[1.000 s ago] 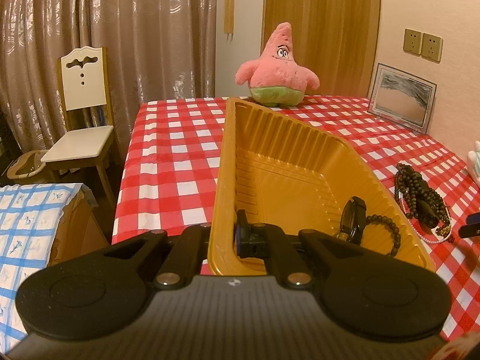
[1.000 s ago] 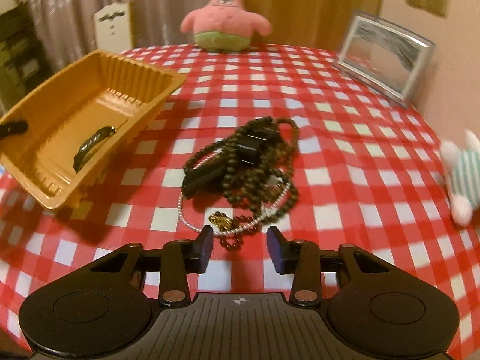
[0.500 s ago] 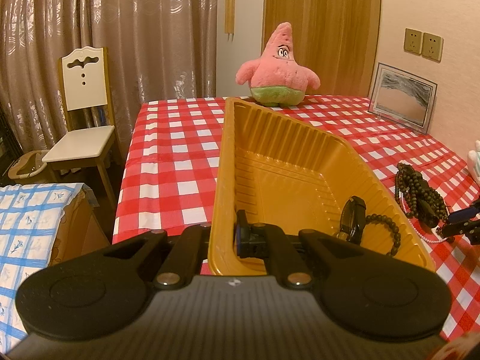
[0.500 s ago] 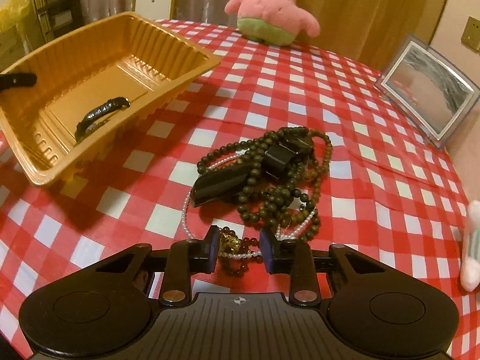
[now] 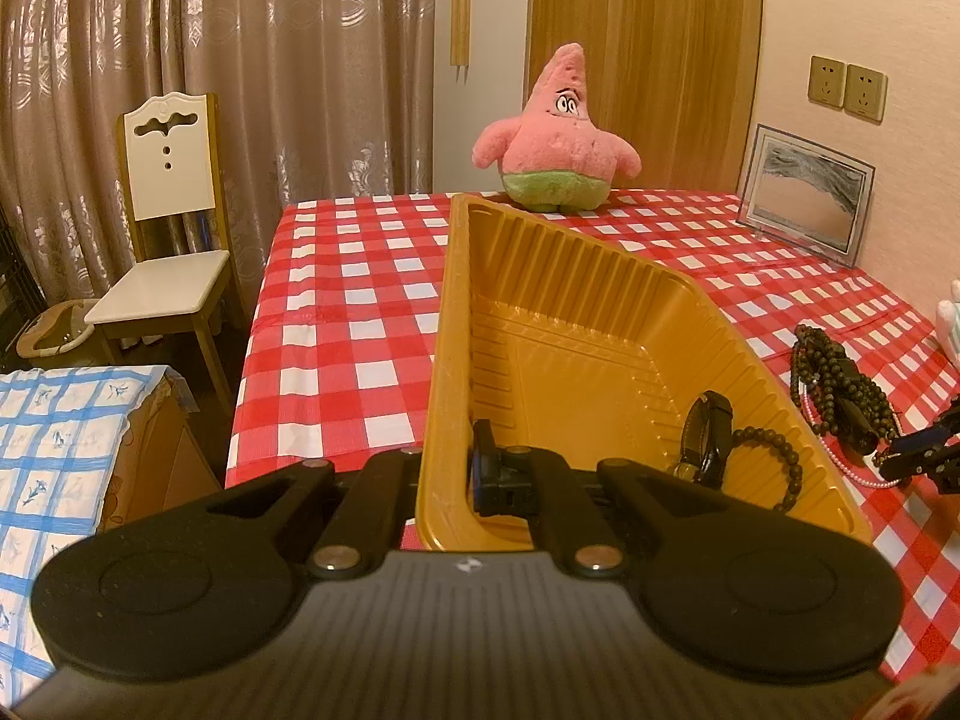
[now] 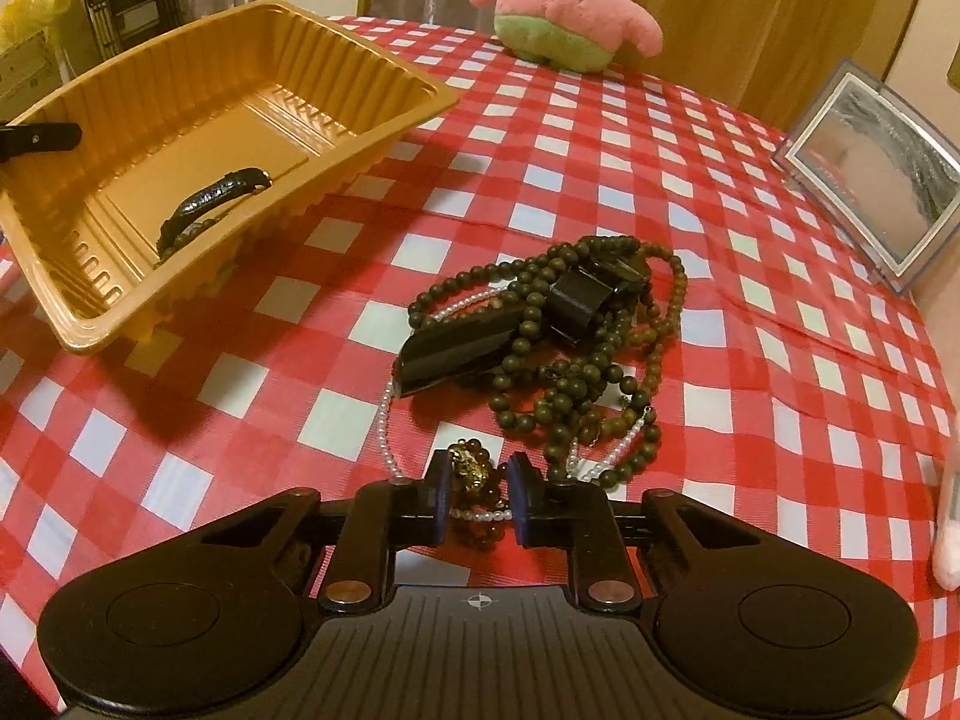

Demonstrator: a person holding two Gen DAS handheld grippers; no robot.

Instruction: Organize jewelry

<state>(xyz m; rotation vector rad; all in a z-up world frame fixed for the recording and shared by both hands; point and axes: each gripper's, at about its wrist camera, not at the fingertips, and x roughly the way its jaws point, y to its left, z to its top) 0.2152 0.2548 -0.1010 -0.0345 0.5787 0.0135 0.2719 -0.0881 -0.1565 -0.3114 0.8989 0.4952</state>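
Left gripper (image 5: 447, 474) pinches the ribbed golden plastic tray (image 5: 600, 324); right gripper (image 6: 478, 495), jaws just closing, straddles a knobbly gold charm (image 6: 471, 468), contact unclear.

Warm, yellowish room light, a bit dim. Soft dark shadow beside the gold tray (image 6: 384, 126) on the surface (image 6: 750, 324). Bent, curved edges with dark corners. Slight blur near the edges. Sharp in the middle.

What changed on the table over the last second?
The right gripper came down to the near end of the jewelry pile and its fingers have been closing around a gold charm. The left gripper stayed clamped on the tray; the watch inside didn't move.
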